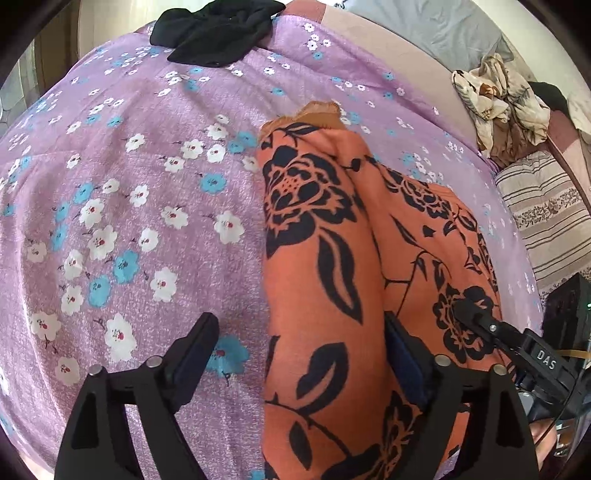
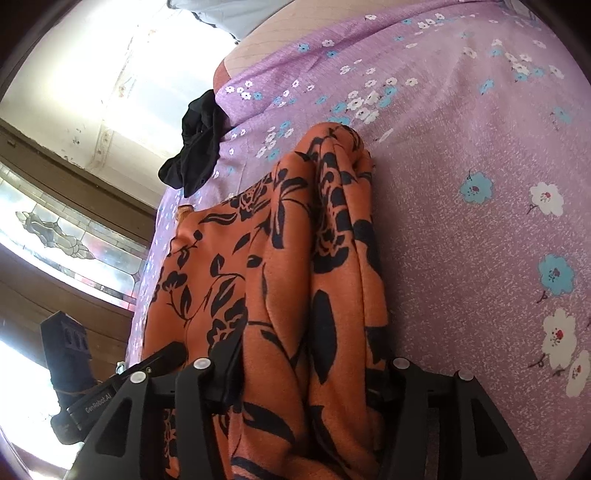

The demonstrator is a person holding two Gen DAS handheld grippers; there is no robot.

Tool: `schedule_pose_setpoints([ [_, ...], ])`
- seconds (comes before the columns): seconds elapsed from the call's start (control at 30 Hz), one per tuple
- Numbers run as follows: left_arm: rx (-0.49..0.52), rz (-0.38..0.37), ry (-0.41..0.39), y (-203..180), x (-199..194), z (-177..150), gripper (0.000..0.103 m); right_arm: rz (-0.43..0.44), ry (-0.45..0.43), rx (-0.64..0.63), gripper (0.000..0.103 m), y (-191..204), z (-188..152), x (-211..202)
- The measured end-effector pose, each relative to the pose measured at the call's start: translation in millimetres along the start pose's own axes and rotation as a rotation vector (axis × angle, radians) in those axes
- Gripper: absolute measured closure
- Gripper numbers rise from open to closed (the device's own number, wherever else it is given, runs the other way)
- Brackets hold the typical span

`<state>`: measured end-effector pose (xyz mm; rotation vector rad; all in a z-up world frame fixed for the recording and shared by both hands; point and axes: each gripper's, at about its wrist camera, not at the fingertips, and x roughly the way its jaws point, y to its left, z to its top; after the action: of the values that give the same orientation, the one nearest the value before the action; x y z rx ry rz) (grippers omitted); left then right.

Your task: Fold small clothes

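An orange garment with a black flower print (image 1: 325, 258) lies folded lengthwise on the purple flowered bedsheet (image 1: 129, 166). My left gripper (image 1: 299, 325) stands wide open over its near end. One finger rests on the bare sheet and the other sits at the garment's middle crease. In the right wrist view the same garment (image 2: 295, 258) runs away from me as a bunched ridge. My right gripper (image 2: 306, 362) is open around that ridge, with cloth filling the gap between its fingers. A finger (image 1: 476, 317) of the right gripper shows resting on the garment's right side.
A crumpled black garment (image 1: 214, 33) lies at the far edge of the sheet, also seen as black cloth (image 2: 199, 151). A pile of light clothes (image 1: 502, 99) and a striped pillow (image 1: 546, 214) sit at the right. Wooden furniture with patterned glass (image 2: 55, 236) stands beyond the bed.
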<state>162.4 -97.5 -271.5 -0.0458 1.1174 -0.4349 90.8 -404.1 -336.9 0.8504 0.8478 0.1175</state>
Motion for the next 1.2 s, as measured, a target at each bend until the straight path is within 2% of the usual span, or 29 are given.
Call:
schedule_pose_setpoints([
  [0.03,0.006,0.005,-0.002,0,-1,-2,0.013,-0.019,0.002,-0.018,0.043,3,0,-1],
  [0.1,0.025,0.023,-0.010,-1,-4,-6,0.012,-0.095,-0.011,-0.078,0.033,12,-3,-8],
  [0.17,0.045,0.055,-0.016,-3,-4,-11,0.007,-0.162,-0.033,-0.155,0.032,22,-8,-14],
  [0.27,0.050,0.078,-0.022,-4,-7,-20,0.006,-0.230,-0.062,-0.248,0.033,36,-16,-23],
  [0.47,0.036,0.071,-0.042,1,-24,-37,0.007,-0.274,-0.090,-0.267,0.034,38,-30,-39],
  [0.53,0.046,0.089,-0.072,1,-36,-43,0.007,-0.280,-0.105,-0.252,0.034,37,-30,-46],
  [0.6,0.069,0.116,-0.104,1,-46,-47,0.007,-0.298,-0.156,-0.271,0.035,42,-32,-59],
  [0.67,0.099,0.150,-0.147,-1,-58,-54,0.007,-0.288,-0.206,-0.300,0.041,50,-36,-71],
  [0.7,0.116,0.171,-0.178,-3,-66,-58,0.007,-0.255,-0.232,-0.321,0.054,56,-38,-78],
  [0.73,0.127,0.186,-0.199,-5,-70,-59,0.007,-0.230,-0.253,-0.347,0.062,62,-41,-84],
  [0.8,0.147,0.215,-0.249,-9,-79,-62,0.007,-0.210,-0.276,-0.405,0.068,75,-47,-89],
  [0.93,0.151,0.216,-0.289,-10,-84,-59,0.007,-0.134,-0.239,-0.439,0.071,88,-55,-83],
  [1.07,0.158,0.244,-0.223,-8,-66,-58,0.007,-0.144,-0.151,-0.398,0.071,80,-52,-64],
  [1.2,0.153,0.239,-0.186,-5,-56,-61,0.007,-0.163,-0.060,-0.338,0.072,66,-52,-45],
])
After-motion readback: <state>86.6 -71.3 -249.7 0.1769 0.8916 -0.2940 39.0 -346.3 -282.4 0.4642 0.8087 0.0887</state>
